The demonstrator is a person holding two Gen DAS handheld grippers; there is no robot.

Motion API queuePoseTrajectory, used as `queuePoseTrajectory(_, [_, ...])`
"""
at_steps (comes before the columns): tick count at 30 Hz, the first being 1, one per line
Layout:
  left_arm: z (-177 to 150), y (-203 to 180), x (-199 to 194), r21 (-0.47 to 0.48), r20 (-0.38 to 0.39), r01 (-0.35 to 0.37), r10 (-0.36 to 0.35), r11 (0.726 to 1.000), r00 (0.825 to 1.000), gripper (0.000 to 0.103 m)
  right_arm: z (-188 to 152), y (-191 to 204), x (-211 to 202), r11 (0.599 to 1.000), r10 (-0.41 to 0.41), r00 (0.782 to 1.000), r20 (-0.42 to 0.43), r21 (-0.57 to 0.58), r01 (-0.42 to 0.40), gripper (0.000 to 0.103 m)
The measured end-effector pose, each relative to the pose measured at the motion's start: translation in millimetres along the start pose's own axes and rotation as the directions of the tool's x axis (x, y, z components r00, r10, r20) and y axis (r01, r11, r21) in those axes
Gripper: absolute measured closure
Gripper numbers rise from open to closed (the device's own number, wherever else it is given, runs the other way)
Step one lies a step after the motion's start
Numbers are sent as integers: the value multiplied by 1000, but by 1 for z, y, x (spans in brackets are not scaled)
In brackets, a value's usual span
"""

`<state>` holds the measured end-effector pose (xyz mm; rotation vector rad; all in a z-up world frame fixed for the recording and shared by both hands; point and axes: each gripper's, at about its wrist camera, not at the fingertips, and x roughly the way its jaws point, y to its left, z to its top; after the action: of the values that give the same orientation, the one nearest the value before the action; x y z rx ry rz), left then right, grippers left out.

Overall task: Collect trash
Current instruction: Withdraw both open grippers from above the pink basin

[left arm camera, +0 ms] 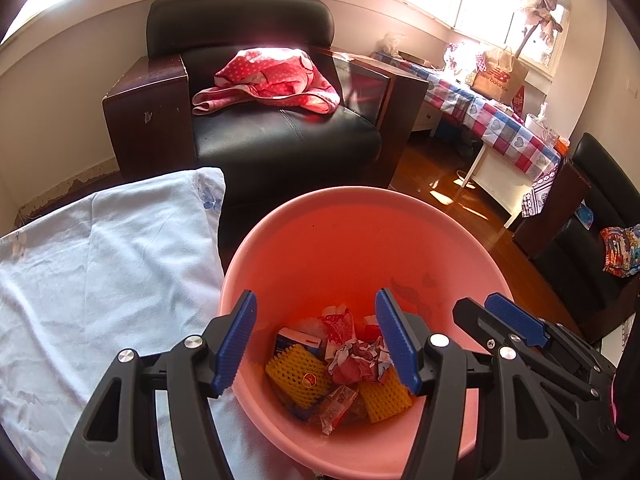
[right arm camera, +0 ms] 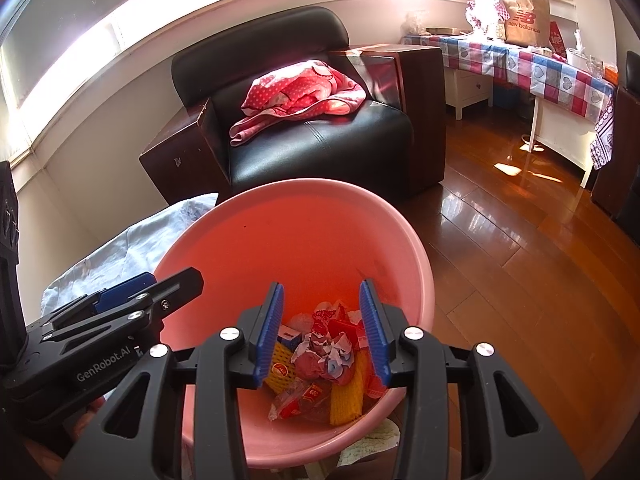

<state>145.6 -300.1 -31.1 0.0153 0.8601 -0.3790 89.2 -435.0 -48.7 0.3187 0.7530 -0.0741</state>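
Note:
A pink bin (left arm camera: 360,200) (right arm camera: 320,188) holds the trash: yellow foam fruit nets (left arm camera: 298,376) (right arm camera: 346,400), a crumpled red and white paper (left arm camera: 356,360) (right arm camera: 324,356), a small blue and white box (left arm camera: 298,340) and a clear wrapper (left arm camera: 336,408) (right arm camera: 292,400). My left gripper (left arm camera: 316,340) hangs over the bin's mouth, open wide, with nothing between its blue pads. Beside it my right gripper (right arm camera: 322,332) is also over the bin, partly open and empty. Each gripper shows in the other's view: the right gripper (left arm camera: 516,320) at the right, the left gripper (right arm camera: 132,292) at the left.
A black leather armchair (left arm camera: 280,140) (right arm camera: 320,140) with a red dotted cloth (left arm camera: 268,80) stands behind the bin. Pale blue bedding (left arm camera: 112,260) lies left of it. A table with a checked cloth (left arm camera: 500,128) and a paper bag (right arm camera: 524,20) is at the far right, across wooden floor (right arm camera: 520,260).

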Motion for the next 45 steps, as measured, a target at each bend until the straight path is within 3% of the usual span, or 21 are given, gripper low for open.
queuePoseTrajectory(31, [-2,-8,-22,1,29,5,-5,1000,1000,42,-4,6,-22,1000,-1,1000,29,-23,2,63])
queuePoseTrajectory(45, [-3,3,-52,-12,71,9,-8,1000,997,42,-4,18,-44,999,8,998,65,-52,-4,63])
